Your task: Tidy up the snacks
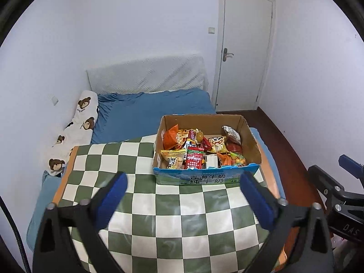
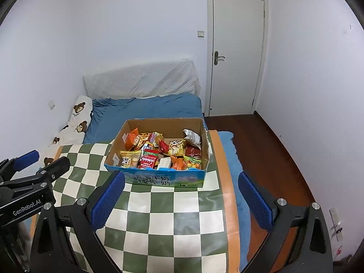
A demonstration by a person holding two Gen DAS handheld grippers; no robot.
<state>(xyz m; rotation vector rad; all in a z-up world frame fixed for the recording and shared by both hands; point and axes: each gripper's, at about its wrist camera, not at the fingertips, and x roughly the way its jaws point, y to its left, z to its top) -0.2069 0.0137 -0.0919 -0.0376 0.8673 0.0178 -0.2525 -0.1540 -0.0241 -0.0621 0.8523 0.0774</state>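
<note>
An open cardboard box (image 1: 206, 177) with a blue printed front stands on a green-and-white checkered cloth (image 1: 163, 216). It holds several snack packets, among them a red packet (image 1: 193, 158), an orange bag (image 1: 171, 136) and a yellow cartoon packet (image 1: 217, 143). The box also shows in the right wrist view (image 2: 159, 178), with the red packet (image 2: 148, 158) inside. My left gripper (image 1: 184, 183) is open and empty, just in front of the box. My right gripper (image 2: 182, 182) is open and empty, near the box's front right corner.
The cloth (image 2: 173, 223) covers a low table with an orange edge (image 2: 229, 204) on a blue bed (image 1: 150, 113). A bear-print pillow (image 1: 77, 127) lies along the left wall. A white door (image 1: 243, 52) stands at the back right beside dark wood floor (image 2: 273, 154).
</note>
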